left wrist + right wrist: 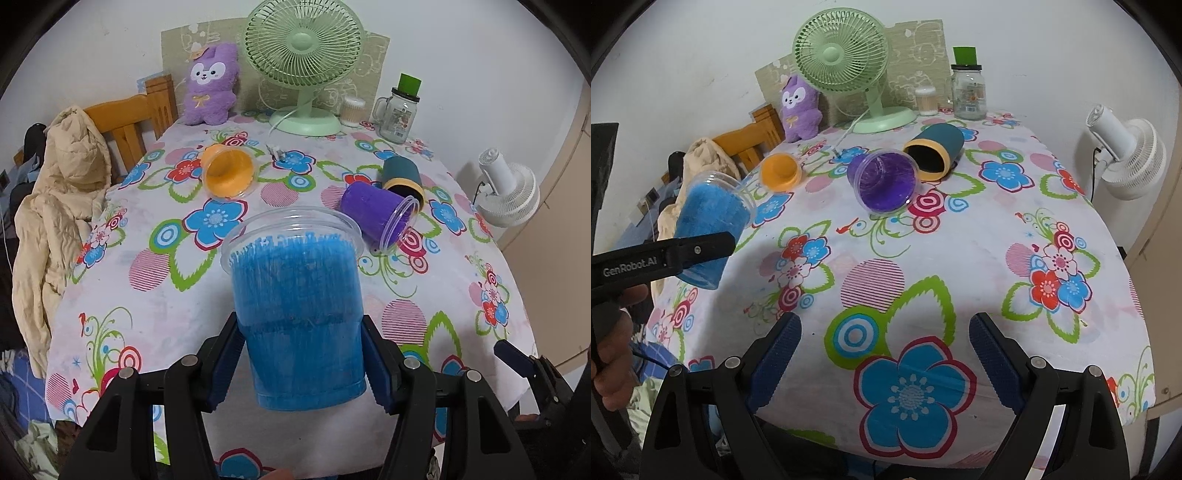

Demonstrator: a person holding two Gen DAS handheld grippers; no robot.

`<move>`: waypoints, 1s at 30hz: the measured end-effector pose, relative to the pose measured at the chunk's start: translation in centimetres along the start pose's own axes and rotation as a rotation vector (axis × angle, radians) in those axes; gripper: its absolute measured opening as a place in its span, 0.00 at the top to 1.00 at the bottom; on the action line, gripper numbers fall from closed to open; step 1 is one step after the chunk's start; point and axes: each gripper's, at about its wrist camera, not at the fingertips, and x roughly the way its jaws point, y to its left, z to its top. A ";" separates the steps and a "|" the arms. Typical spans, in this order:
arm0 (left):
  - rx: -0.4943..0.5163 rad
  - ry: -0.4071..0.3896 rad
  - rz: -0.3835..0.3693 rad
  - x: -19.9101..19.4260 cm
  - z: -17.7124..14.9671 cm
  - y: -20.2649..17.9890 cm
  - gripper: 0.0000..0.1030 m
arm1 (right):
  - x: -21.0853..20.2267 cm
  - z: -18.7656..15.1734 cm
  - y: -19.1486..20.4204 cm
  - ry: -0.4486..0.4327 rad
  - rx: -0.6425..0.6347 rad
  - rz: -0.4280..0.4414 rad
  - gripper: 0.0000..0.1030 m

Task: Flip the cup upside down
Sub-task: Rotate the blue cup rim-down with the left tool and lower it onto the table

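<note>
My left gripper (301, 363) is shut on a clear plastic cup with a blue lining (299, 314). It holds the cup by its lower body, above the table's near left part, rim up and tilted away. The right wrist view shows the same cup (709, 225) in the air at far left, clamped by the left gripper's fingers (701, 251). My right gripper (884, 356) is open and empty, low over the table's front edge. A purple cup (884, 182), an orange cup (780, 171) and a teal cup with a yellow rim (932, 151) lie on their sides on the table.
A floral cloth covers the table (960, 258). At the back stand a green desk fan (846, 62), a purple plush toy (799, 107), a glass jar (968, 92) and a cotton swab box (926, 100). A white fan (1126, 155) is right; a chair with a beige coat (59, 206) is left.
</note>
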 end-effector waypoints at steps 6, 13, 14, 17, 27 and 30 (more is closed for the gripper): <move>0.015 0.012 -0.001 -0.2 0.0 -0.1 0.38 | 0.4 0.1 0.4 0.007 -0.008 0.006 0.09; 0.021 0.016 0.002 -0.1 -0.1 -0.3 0.38 | 0.6 0.2 0.8 0.013 -0.014 0.008 0.09; 0.020 0.017 0.000 -0.1 -0.1 -0.3 0.38 | 0.6 0.2 0.8 0.015 -0.015 0.008 0.09; 0.028 0.018 -0.002 -0.2 -0.1 -0.4 0.38 | 0.6 0.2 0.8 0.013 -0.014 0.010 0.09; 0.067 0.051 -0.011 0.0 -0.1 -0.9 0.37 | 0.8 0.2 0.7 0.016 -0.012 0.012 0.09; 0.072 0.052 -0.010 0.0 -0.1 -1.0 0.32 | 1.0 0.1 0.7 0.019 -0.010 0.012 0.09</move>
